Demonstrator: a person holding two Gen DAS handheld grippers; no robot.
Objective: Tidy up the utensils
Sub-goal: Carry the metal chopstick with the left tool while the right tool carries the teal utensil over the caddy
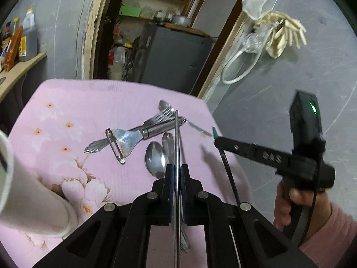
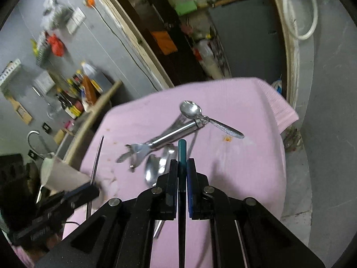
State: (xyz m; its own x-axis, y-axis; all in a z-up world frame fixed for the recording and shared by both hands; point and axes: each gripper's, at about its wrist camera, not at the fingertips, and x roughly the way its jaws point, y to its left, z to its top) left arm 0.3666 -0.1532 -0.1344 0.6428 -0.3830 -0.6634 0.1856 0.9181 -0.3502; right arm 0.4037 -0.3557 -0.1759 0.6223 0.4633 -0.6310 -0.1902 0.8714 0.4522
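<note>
Left tongs (image 1: 177, 176) clamp a thin, stiff, slippery metal chopstick (image 1: 176, 138) near mid-length; right tongs (image 2: 182, 172) pinch a light, teal-tipped black chopstick (image 2: 181, 154) just below its tip.

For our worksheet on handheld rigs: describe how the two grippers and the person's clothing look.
Both grippers are black, with angular linkage arms, silver rivets and dark blue pads. The right gripper has white lettering on its finger, a boxy top unit with a green light, a black cable and a fuzzy black band. The sleeve is pink.

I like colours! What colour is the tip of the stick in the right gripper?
Teal, on a black chopstick; clearest in the right wrist view.
</note>
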